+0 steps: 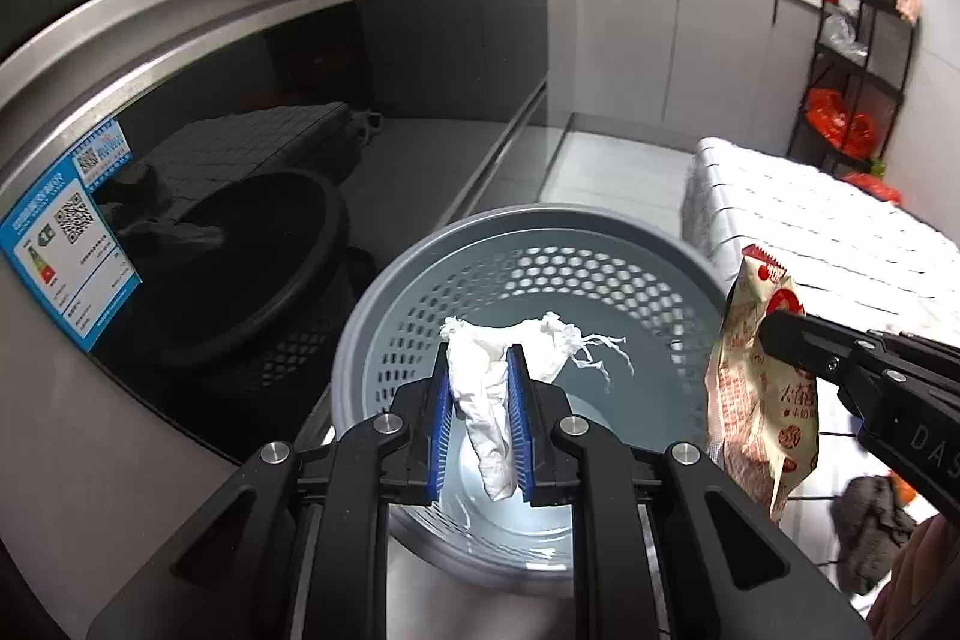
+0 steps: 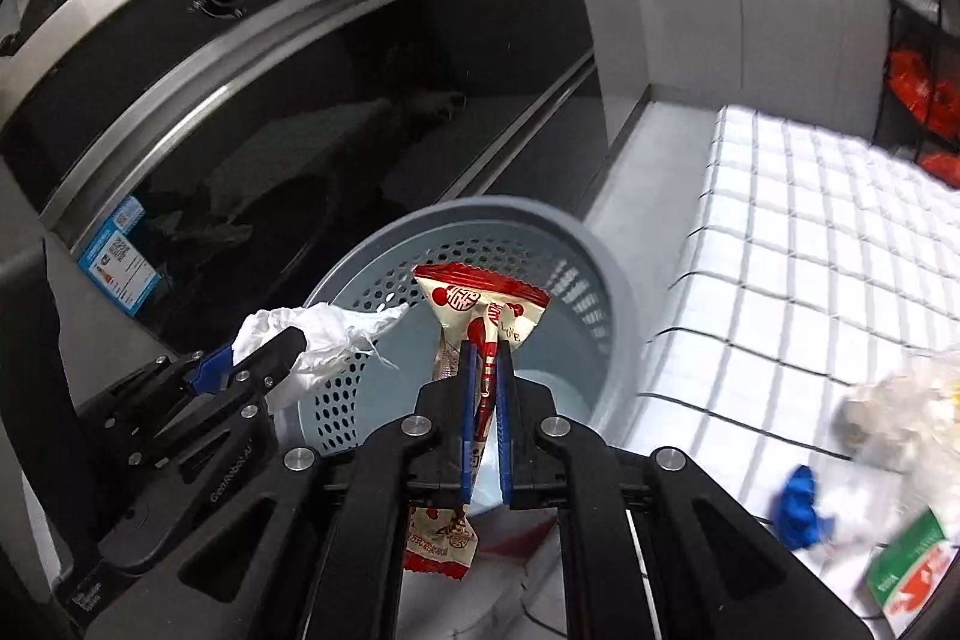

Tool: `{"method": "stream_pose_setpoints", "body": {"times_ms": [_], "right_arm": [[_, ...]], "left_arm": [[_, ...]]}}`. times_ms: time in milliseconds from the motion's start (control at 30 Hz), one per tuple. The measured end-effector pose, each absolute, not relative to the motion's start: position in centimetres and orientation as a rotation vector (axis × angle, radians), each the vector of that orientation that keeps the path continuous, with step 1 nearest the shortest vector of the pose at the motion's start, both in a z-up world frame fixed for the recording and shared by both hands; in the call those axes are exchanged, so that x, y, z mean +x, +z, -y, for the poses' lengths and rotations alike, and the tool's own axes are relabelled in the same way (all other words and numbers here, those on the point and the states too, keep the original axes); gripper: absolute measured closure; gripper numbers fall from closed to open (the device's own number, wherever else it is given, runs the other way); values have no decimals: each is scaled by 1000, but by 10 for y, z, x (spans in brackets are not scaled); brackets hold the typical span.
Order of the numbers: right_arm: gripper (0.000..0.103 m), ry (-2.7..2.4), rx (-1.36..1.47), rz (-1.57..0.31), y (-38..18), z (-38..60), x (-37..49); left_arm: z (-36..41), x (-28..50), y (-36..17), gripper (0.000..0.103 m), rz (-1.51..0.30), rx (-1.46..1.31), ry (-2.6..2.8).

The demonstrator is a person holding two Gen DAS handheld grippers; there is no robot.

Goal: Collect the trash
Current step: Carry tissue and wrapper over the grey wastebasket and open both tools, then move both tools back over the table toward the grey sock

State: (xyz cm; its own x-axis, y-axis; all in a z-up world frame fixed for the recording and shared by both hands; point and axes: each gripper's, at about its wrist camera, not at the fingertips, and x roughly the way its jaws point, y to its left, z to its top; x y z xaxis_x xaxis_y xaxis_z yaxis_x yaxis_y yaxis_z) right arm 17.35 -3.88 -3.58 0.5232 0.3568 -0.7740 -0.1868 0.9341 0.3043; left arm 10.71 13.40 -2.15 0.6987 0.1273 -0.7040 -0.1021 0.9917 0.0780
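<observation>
Left gripper (image 1: 480,370): clamped tight on a crumpled white tissue (image 1: 489,400), which is pinched across its middle so both ends hang free and nothing snags the pads.

Right gripper (image 2: 486,376): jaws nearly touching, squeezing a red-and-white snack wrapper (image 2: 480,310) edge-on, the flat foil standing up between the blue pads.

Bin (image 1: 384,292): grey perforated waste basket, mouth up, right under both loads; from here it looks empty, though the floor of it is partly hidden behind the gripper bodies.

Why both hover there: each piece is carried over the open rim so a plain release should drop it inside, no aiming needed.

Where the trash sits: tissue over the near-left of the opening, wrapper over the middle in the right wrist view and just at the right rim in the left wrist view.

Backdrop: dark glass oven door (image 1: 240,130) beside the bin, mirroring it.

Leftovers: a blue scrap (image 2: 801,508) and a green-and-red packet (image 2: 906,568) lie on the floor by the white quilted mat (image 2: 810,232). Blurry, but likely next.

Risk: the light wrapper could flutter past the rim.
</observation>
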Motion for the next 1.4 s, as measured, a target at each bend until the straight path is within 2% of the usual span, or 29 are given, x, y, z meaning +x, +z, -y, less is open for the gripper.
{"method": "stream_pose_setpoints", "body": {"times_ms": [467, 733, 767, 833, 867, 900, 1400], "right_arm": [[97, 301, 137, -1010, -55, 27, 205], [96, 287, 142, -1009, -58, 29, 211], [93, 286, 142, -1006, -57, 28, 211], [77, 280, 142, -993, -54, 29, 211], [64, 279, 144, -982, -52, 30, 211], [61, 278, 144, -973, -50, 30, 210], [61, 277, 149, -973, -50, 35, 205]], "left_arm": [[-147, 137, -49, 85, -876, -4, 121], [-151, 141, -52, 81, -895, -12, 118], [-151, 141, -52, 75, -895, -11, 122], [-152, 141, -52, 65, -889, -10, 126], [-153, 140, -51, 59, -885, -11, 127], [-153, 139, -50, 55, -882, -12, 127], [-158, 131, -45, 51, -883, -13, 141]]}}
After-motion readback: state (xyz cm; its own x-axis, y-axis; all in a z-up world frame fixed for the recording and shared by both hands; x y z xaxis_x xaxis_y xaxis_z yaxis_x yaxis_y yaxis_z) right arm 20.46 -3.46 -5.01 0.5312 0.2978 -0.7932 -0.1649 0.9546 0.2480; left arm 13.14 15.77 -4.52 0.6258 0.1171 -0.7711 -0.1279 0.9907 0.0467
